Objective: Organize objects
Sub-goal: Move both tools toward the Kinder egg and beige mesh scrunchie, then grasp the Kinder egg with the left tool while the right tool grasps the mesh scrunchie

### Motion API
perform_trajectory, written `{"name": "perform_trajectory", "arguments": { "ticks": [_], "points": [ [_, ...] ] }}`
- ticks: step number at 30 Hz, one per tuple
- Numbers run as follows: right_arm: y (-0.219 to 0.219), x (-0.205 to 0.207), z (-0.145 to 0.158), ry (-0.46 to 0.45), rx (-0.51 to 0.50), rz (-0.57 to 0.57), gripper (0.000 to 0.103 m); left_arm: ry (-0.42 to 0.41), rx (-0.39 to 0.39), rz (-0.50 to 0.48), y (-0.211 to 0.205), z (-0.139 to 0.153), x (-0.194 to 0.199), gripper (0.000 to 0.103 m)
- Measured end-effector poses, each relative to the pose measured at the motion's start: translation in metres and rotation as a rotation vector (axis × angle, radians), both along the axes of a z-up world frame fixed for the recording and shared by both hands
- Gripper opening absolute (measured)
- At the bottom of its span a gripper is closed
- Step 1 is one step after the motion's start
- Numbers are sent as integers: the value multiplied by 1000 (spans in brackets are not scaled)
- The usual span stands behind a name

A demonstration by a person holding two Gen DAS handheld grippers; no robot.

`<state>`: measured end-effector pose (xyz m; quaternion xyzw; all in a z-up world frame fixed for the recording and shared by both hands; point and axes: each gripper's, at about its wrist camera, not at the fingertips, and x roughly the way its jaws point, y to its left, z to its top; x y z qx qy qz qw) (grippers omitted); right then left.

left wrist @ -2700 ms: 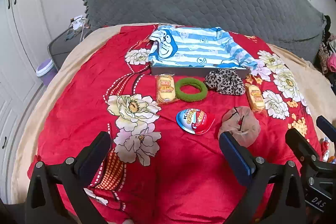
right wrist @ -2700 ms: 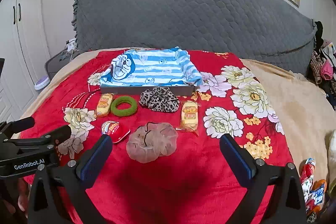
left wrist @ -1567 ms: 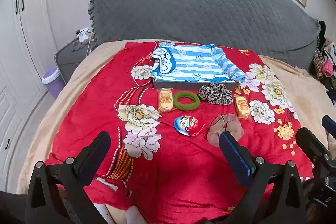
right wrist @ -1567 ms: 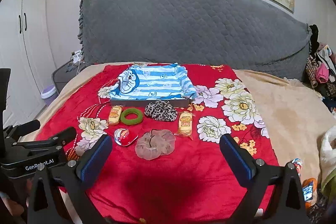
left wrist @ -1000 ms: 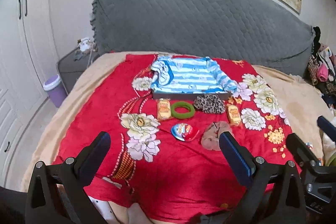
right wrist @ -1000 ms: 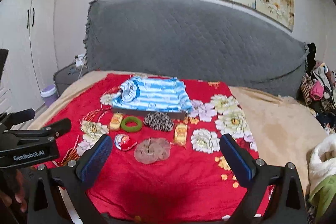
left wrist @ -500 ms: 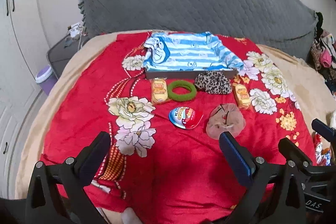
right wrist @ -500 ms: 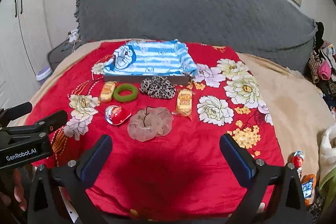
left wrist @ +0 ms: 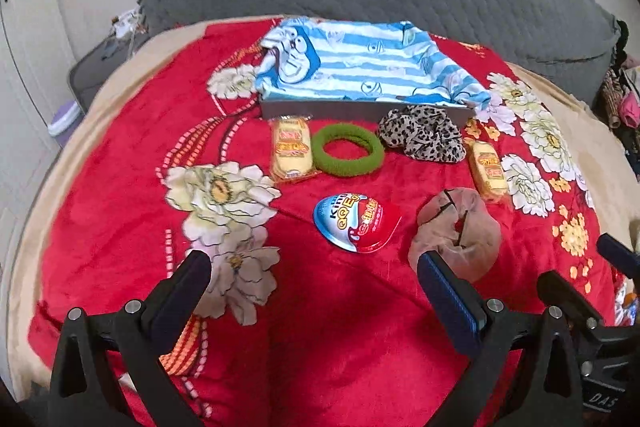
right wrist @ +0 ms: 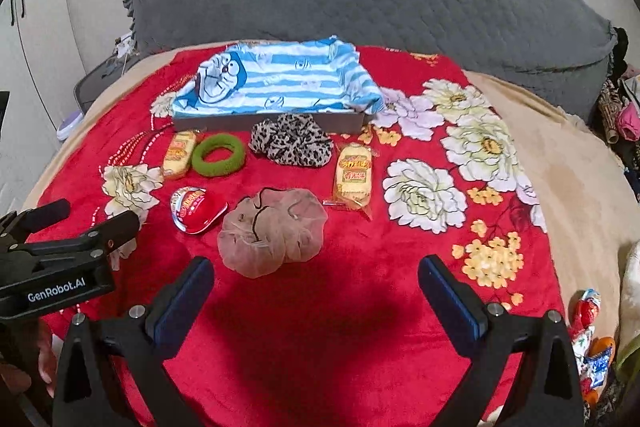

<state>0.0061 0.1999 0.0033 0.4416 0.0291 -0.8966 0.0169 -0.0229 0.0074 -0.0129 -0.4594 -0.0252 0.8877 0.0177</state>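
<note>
Red floral blanket (right wrist: 360, 307) covers bed; grey tray (right wrist: 344, 123) lined with blue striped cloth (right wrist: 280, 83) sits far from me. Just before tray: snack pack (left wrist: 290, 151), green ring (left wrist: 347, 155), leopard scrunchie (left wrist: 420, 139), second snack pack (left wrist: 488, 171). Nearer than these: chocolate egg (left wrist: 356, 221), beige scrunchie (right wrist: 272, 231). My left fingers (left wrist: 312, 291) and right fingers (right wrist: 314, 291) spread wide, empty, above blanket.

The left gripper (left wrist: 312, 291) has its fingers (left wrist: 448, 291) spread wide and holds nothing. The right gripper (right wrist: 314, 287) is wide apart and empty too, side by side with the left.
</note>
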Motion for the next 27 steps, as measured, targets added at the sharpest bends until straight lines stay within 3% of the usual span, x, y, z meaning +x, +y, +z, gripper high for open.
{"name": "perform_trajectory", "arguments": {
  "ticks": [27],
  "points": [
    [-3,-70,-65,-128,-1,-12,103,-68,23,-42,11,-61,-71,103]
  ]
}}
